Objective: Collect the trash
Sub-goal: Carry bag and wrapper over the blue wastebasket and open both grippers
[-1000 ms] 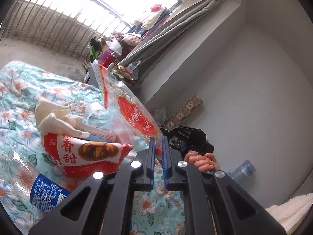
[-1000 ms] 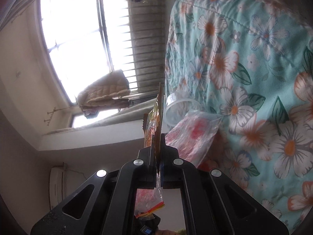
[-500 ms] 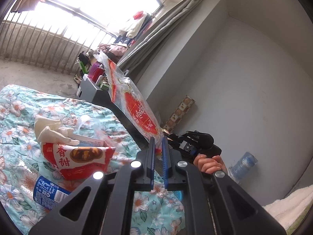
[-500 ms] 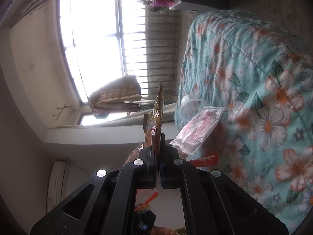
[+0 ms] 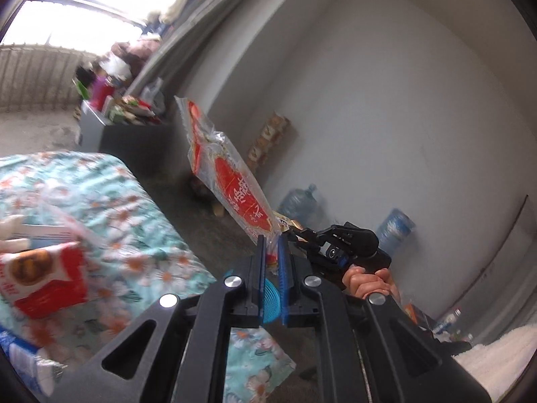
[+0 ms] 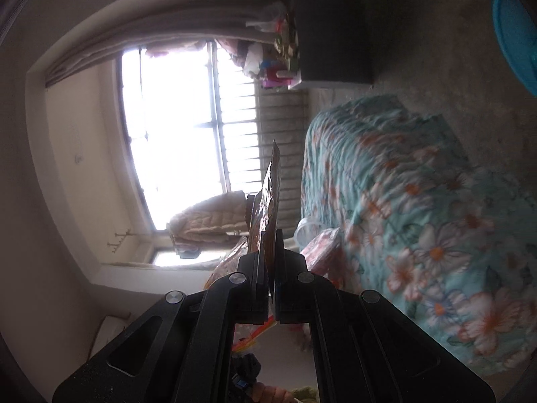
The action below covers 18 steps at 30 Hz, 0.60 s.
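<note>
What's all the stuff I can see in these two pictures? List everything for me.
Clear wrapper with red print: one, pinched in the left gripper.
Brown foil wrapper: one, pinched in the right gripper.
Floral quilt: one, teal with orange flowers, on the bed.
Red snack bag: one, on the quilt.
Water jugs: two, bluish, by the grey wall.
Blue round thing: one, on the floor, partly cut off.
Barred window: one, bright.
Left gripper: black, shut.
Right gripper: black, shut.
Hand: one, holding the right gripper.

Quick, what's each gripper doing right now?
Left gripper: shut on a clear red-printed plastic bag.
Right gripper: shut on a brown foil wrapper.
</note>
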Each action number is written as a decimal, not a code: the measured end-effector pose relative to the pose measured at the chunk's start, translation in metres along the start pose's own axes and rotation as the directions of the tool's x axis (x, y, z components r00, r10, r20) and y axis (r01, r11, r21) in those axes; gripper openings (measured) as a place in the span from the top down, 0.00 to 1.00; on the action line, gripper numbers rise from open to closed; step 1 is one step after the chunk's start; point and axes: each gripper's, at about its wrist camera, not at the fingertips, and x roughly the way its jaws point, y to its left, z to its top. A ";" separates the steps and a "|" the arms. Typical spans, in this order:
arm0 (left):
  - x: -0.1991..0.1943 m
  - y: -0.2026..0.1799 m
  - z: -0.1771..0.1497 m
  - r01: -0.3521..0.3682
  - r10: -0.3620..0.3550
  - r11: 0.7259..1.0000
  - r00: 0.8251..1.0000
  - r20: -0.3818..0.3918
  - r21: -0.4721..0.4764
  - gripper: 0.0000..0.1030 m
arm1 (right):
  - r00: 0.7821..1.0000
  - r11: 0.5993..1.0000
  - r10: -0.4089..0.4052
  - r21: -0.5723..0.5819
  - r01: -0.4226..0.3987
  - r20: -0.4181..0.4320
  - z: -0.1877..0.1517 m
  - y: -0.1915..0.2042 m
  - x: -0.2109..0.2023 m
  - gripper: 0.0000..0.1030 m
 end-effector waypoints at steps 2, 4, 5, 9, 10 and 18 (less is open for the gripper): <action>0.033 -0.005 0.002 0.021 -0.021 1.000 0.998 -0.060 -0.002 0.94 | 0.998 1.000 -0.022 0.008 0.022 0.066 0.008 -0.010 -0.024 0.99; 0.069 -0.012 0.003 0.043 -0.041 0.999 0.991 -0.128 0.007 0.94 | 0.989 0.998 -0.062 0.012 0.060 0.133 0.016 -0.021 -0.047 0.99; 0.090 -0.016 0.004 0.045 -0.042 0.999 0.985 -0.165 0.017 0.94 | 0.982 0.996 -0.090 0.009 0.089 0.168 0.020 -0.026 -0.058 0.99; 0.175 -0.034 -0.002 0.057 -0.030 0.995 0.948 -0.318 0.076 0.94 | 0.927 0.974 -0.218 0.007 0.226 0.307 0.035 -0.047 -0.096 0.99; 0.196 -0.037 -0.005 0.059 -0.025 0.995 0.934 -0.358 0.084 0.94 | 0.910 0.966 -0.248 0.013 0.258 0.333 0.040 -0.053 -0.103 0.99; 0.371 -0.047 -0.051 0.042 0.076 0.985 0.769 -0.635 0.169 0.93 | 0.751 0.851 -0.496 0.073 0.520 0.436 0.078 -0.103 -0.120 0.99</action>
